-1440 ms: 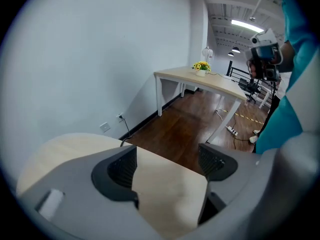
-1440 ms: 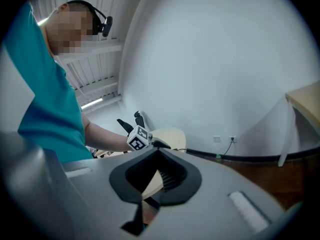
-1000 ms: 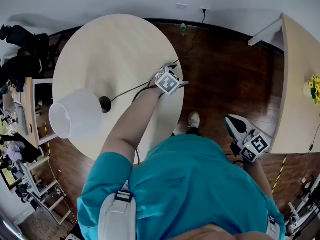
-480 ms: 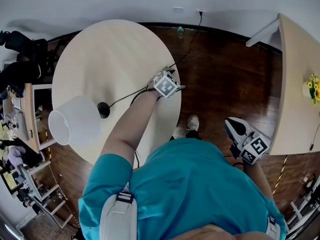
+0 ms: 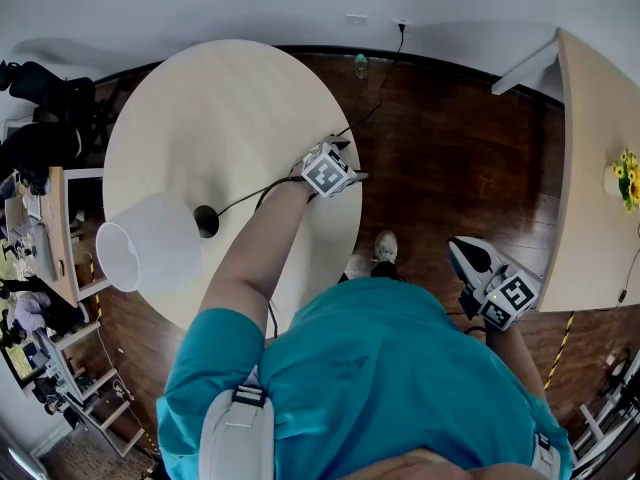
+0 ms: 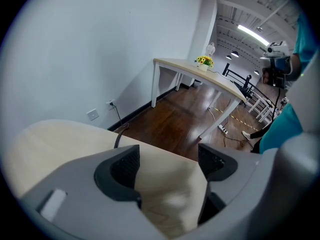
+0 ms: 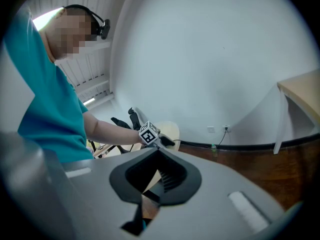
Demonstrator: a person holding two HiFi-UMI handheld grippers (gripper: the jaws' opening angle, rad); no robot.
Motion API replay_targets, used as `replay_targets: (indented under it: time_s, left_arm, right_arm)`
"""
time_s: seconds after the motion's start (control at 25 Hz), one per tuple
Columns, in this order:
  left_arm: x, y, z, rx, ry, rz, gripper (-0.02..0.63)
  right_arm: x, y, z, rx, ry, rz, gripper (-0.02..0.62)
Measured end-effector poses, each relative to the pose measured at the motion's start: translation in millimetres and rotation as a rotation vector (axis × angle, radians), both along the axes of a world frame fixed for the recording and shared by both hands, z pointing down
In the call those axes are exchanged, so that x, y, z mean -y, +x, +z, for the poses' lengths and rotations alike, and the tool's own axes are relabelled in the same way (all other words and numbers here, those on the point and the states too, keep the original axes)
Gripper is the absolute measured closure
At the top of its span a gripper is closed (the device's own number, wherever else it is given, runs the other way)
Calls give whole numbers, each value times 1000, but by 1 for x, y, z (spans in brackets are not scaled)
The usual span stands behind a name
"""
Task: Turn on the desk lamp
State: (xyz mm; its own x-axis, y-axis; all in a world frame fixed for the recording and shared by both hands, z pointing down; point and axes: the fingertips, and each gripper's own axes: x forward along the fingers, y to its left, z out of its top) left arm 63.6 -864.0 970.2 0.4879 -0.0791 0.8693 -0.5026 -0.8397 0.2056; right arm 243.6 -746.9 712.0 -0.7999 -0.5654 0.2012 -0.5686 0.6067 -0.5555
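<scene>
The desk lamp has a white shade (image 5: 150,243) and a black base (image 5: 207,220), and it stands on the round beige table (image 5: 220,108) at its left side. Its black cord (image 5: 250,195) runs right to the table's edge, where my left gripper (image 5: 352,160) hovers. In the left gripper view the left gripper (image 6: 170,166) is open, with only tabletop between the jaws and the cord (image 6: 118,138) just beyond them. No switch is in sight. My right gripper (image 5: 465,255) hangs shut over the floor at the right; in its own view the right gripper (image 7: 159,151) holds nothing.
A second table (image 5: 590,198) with yellow flowers (image 5: 628,173) stands at the right. The cord climbs to a wall outlet (image 5: 403,23), with a green bottle (image 5: 360,63) on the floor nearby. Black chairs and clutter (image 5: 40,118) crowd the left. A shoe (image 5: 385,243) rests on the wooden floor.
My left gripper has shifted slightly left and nearer along the table's edge over the cord. The right gripper and the lamp have hardly moved.
</scene>
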Motion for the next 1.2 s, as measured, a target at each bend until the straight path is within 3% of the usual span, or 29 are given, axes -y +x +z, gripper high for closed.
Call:
replay_targets:
  time_s: [0.16, 0.32, 0.6, 0.8, 1.0, 1.08, 1.2]
  left_arm:
    - [12, 0, -15, 6, 47, 6, 237]
    - [1, 1, -2, -2, -51, 0, 236]
    - [13, 2, -22, -15, -112, -4, 252]
    - [16, 1, -19, -17, -59, -30, 295]
    - [11, 1, -28, -38, -1, -99, 293]
    - [0, 5, -41, -98, -5, -129, 293]
    - [-20, 20, -79, -248, 28, -202, 296]
  right_arm:
    - [1, -2, -1, -1, -4, -3, 594]
    - [0, -2, 3, -4, -9, -7, 594]
    - [-3, -2, 1, -8, -9, -7, 594]
    - [-5, 4, -6, -1, 5, -7, 594]
    - [-13, 16, -16, 8, 32, -11, 594]
    - [-17, 21, -24, 13, 51, -10, 594]
    - [-29, 38, -31, 24, 85, -14, 594]
